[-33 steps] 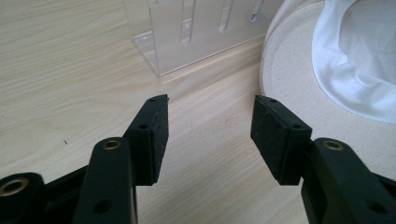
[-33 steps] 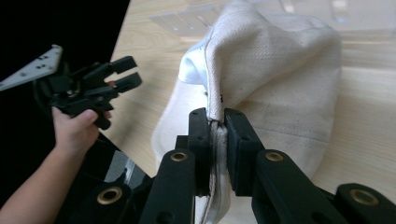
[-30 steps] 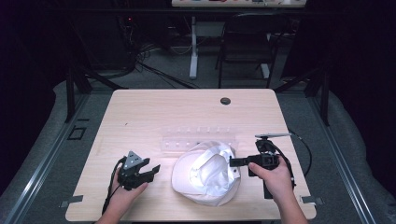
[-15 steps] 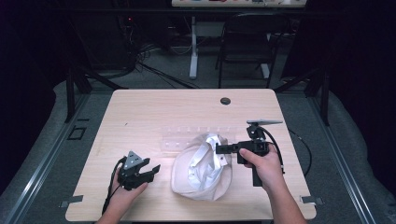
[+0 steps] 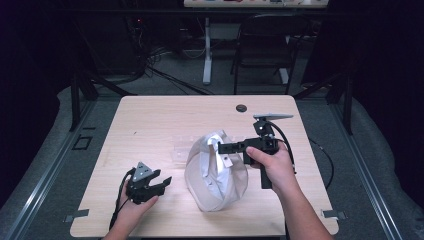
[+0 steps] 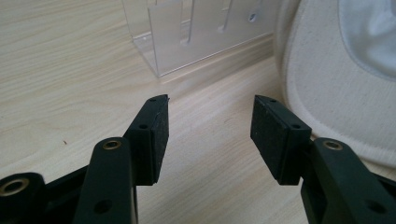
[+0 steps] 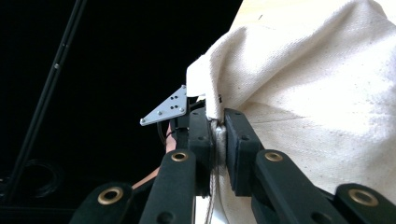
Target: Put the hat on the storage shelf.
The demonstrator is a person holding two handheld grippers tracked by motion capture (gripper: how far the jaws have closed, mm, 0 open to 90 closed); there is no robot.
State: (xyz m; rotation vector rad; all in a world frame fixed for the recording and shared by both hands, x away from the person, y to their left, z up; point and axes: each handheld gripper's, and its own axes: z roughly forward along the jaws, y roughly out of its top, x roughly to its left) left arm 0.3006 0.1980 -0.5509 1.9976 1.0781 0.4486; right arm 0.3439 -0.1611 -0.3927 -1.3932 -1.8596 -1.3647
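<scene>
Cloth of the cream canvas bag (image 5: 216, 172), soft and light, is judged to sag and fold when lifted, so a doubled hem or seam is the best hold. The bag rests at mid-table (image 5: 150, 125), its upper edge pinched tight in the closed right gripper (image 7: 217, 140). The left gripper (image 6: 209, 126) is held open and empty beside it, near a clear plastic rack (image 6: 201, 32). No writing or brand can be read
</scene>
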